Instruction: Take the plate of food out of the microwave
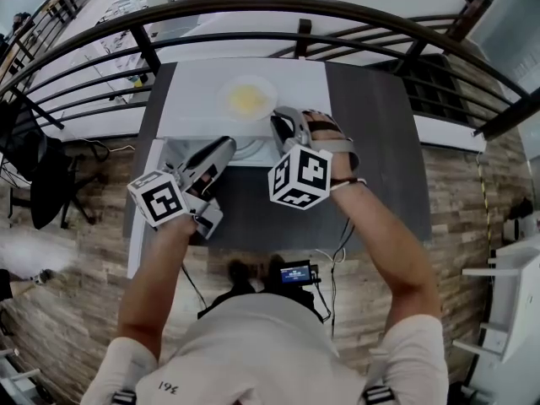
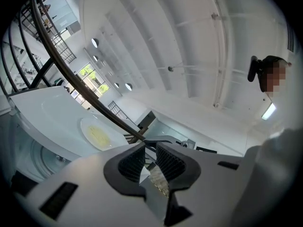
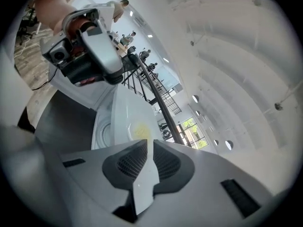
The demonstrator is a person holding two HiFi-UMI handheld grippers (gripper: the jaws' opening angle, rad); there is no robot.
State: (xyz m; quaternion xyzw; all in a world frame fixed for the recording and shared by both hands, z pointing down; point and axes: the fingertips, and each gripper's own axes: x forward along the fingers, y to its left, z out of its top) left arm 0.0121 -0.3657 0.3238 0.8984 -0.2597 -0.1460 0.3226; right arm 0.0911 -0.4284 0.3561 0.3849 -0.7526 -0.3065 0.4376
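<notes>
A white plate of yellow food (image 1: 247, 99) rests on the flat white top of the microwave (image 1: 190, 99), free of both grippers. In the left gripper view the plate (image 2: 97, 135) lies ahead and to the left; the right gripper view has the plate (image 3: 137, 129) just beyond its jaws. Below the top's front edge the glass turntable (image 1: 251, 148) shows bare. My left gripper (image 1: 224, 148) hovers at the cavity's front left, my right gripper (image 1: 283, 125) at the front right. On each, the pads stand a narrow gap apart with nothing between them.
The microwave's door (image 1: 142, 226) hangs open at the left. The microwave stands on a dark table (image 1: 380, 159). A black curved railing (image 1: 337, 11) runs behind it. In the right gripper view the left gripper (image 3: 90, 41) shows at upper left.
</notes>
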